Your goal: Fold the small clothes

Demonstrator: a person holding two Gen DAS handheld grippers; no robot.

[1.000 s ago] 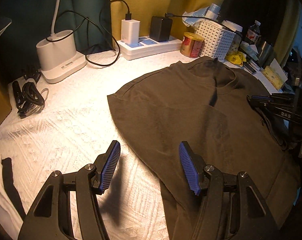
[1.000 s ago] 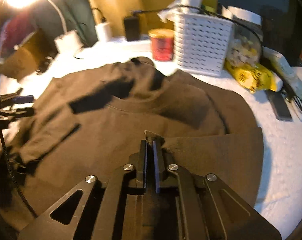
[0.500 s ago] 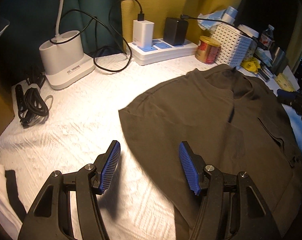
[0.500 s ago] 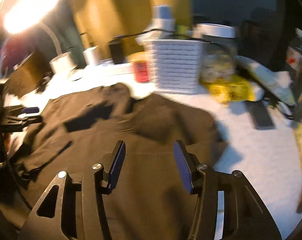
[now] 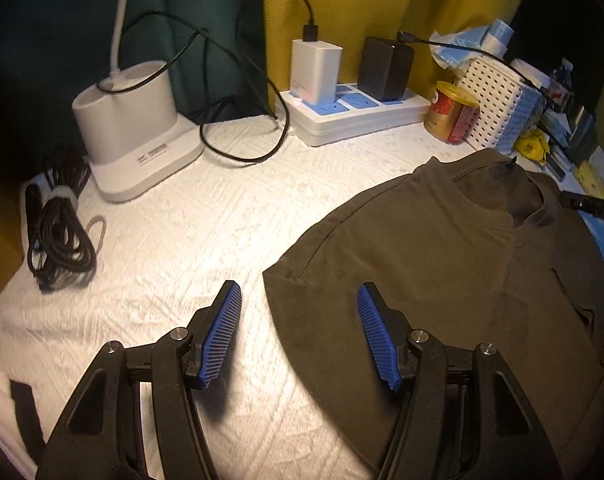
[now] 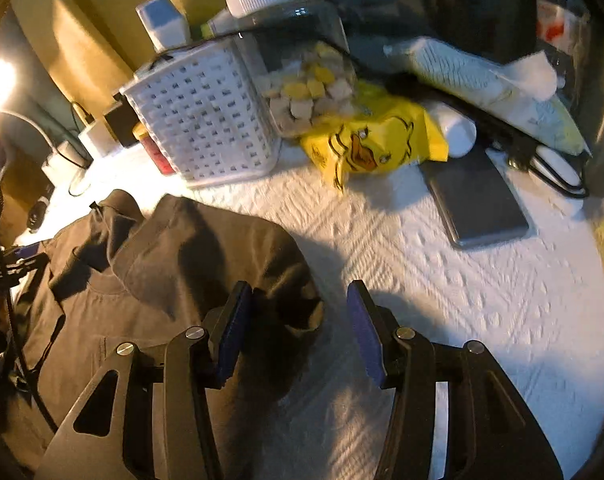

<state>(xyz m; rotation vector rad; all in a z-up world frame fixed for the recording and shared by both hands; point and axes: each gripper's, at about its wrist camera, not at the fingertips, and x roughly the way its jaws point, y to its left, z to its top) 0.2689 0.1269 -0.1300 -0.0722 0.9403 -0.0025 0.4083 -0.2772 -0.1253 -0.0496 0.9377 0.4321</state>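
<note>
- The surface (image 5: pixel 206 240), covered in a white textured cloth, carries everything.
- A dark olive shirt (image 5: pixel 441 280) lies spread on the surface's right half in the left wrist view; in the right wrist view it fills the lower left, its near sleeve folded in over the body.
- The left gripper (image 5: pixel 298 332) hangs with its jaws apart and nothing between them, one blue pad over bare cloth, the other over the shirt's edge.
- The right gripper (image 6: pixel 298 332) has just been opening and then closing a little; its jaws stand apart, not pressing on anything, with the folded sleeve's edge under the gap.
- Only the left wrist view shows the white lamp base (image 5: pixel 134 136); its small printed label is too fine to read.
- That view alone gives the white power strip (image 5: pixel 357 112) with two chargers plugged in, and a coiled black cable (image 5: pixel 58 236).
- The white perforated basket (image 6: pixel 206 120) appears in both views.
- Only the right wrist view shows the yellow packet (image 6: pixel 377 140) with a cartoon duck face, and a flat grey device (image 6: pixel 477 200), possibly a phone.
- The red-and-gold tin (image 5: pixel 453 112) bears writing, blurred beyond reading.
</note>
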